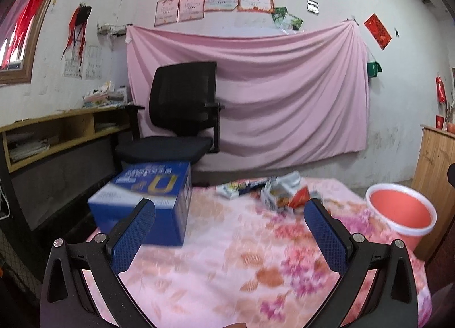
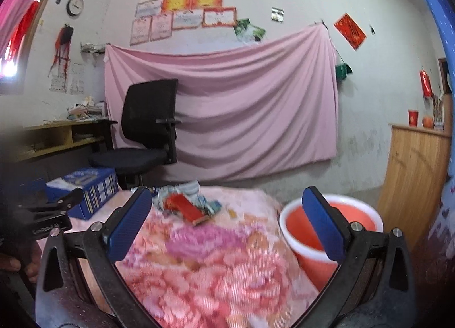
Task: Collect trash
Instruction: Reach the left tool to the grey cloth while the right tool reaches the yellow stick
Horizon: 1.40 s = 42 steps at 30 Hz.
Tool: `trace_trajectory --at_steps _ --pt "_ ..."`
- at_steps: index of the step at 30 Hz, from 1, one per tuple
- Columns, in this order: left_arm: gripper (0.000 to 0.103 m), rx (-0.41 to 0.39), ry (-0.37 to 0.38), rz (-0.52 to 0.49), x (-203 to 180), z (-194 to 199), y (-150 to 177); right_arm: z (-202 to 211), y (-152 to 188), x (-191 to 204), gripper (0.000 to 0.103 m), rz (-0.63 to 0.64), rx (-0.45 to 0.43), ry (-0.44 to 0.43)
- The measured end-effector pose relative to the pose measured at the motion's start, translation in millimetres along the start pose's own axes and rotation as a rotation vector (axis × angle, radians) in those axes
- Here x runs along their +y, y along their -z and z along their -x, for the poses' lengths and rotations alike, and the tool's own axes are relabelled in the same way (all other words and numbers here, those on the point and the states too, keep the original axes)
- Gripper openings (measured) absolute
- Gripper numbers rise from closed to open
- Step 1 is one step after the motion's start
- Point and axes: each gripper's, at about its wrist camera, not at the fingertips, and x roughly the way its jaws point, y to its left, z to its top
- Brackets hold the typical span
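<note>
I hold left gripper [image 1: 229, 215] and right gripper [image 2: 226, 211] wide open, empty, above floral blanket [image 1: 216, 265]. Trash [image 2: 187, 204] heaped at far edge, bucket [image 2: 355, 205] off right side. Risk: loose wrappers slip, pads snag soft blanket.
</note>
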Motion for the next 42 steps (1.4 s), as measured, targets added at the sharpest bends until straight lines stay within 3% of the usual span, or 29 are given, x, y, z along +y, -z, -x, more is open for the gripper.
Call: trace_trajectory --at_steps 11,15,26,31,32,33,37,42 --pt "0.102 -0.108 -0.018 -0.002 -4.4 -27.3 -45.0 -31.6 -32.2 -16.3 0.103 0.003 -0.093 0.015" --pt "0.102 -0.109 -0.032 -0.008 -5.6 -48.1 -55.3 -54.9 -39.2 -21.3 0.103 0.025 -0.104 0.032" --pt "0.098 0.146 -0.004 -0.01 -19.2 -154.7 -36.5 -156.1 -12.3 -37.0 0.103 -0.001 0.118 -0.01" --pt "0.068 0.273 0.057 -0.001 -21.9 -195.7 -26.7 -186.4 1.4 -35.9 0.103 0.006 0.206 -0.053" --pt "0.065 0.297 0.071 -0.004 -23.5 -203.5 -24.2 -190.6 2.5 -35.9 0.101 0.01 0.219 -0.058" --pt "0.058 0.332 0.091 -0.009 -26.5 -213.8 -20.7 -198.8 5.5 -34.7 0.092 0.02 0.252 -0.06" --pt "0.035 0.45 0.142 -0.023 -34.0 -245.7 -6.9 -225.4 16.5 -34.2 0.083 -0.001 0.377 -0.084" --pt "0.03 0.584 0.186 0.018 -30.2 -274.9 7.3 -258.1 36.1 -33.0 0.066 -0.014 0.574 -0.126"
